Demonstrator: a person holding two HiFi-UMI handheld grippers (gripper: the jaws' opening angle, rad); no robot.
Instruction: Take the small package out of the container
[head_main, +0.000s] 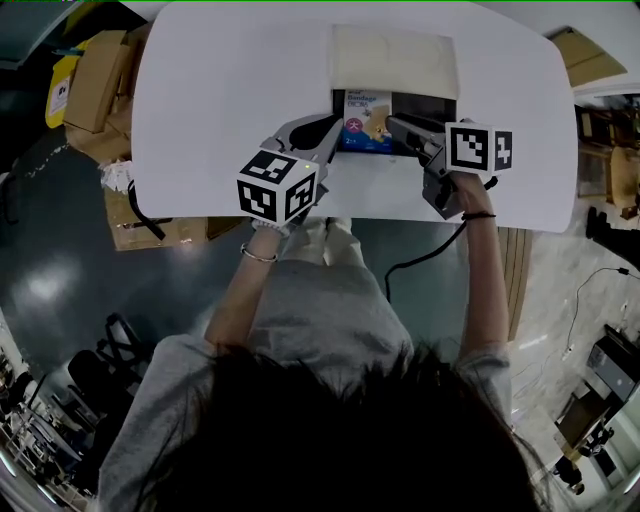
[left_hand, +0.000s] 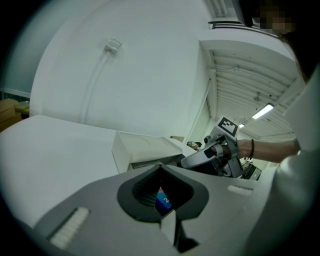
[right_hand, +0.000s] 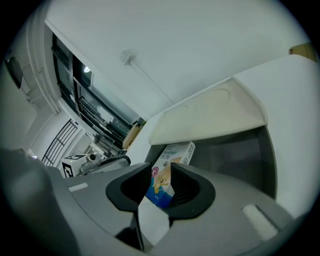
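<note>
small package (head_main: 366, 122) upright in black container (head_main: 432, 106), right tool (head_main: 391, 124) open at it

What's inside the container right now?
One small package, at its left end in the head view. The rest of the container floor looks bare, though the right gripper covers part of it.

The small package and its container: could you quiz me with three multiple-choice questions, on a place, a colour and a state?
1. Where is the small package? A on a shelf; B in the dark container; C in the person's lap.
2. Its main colours? A red and black; B green and yellow; C white and blue.
3. The container's lid is: A folded back, open; B shut; C missing.
B, it shows inside the container's dark rim; C, white face with a blue band; A, the lid lies behind the open container.
</note>
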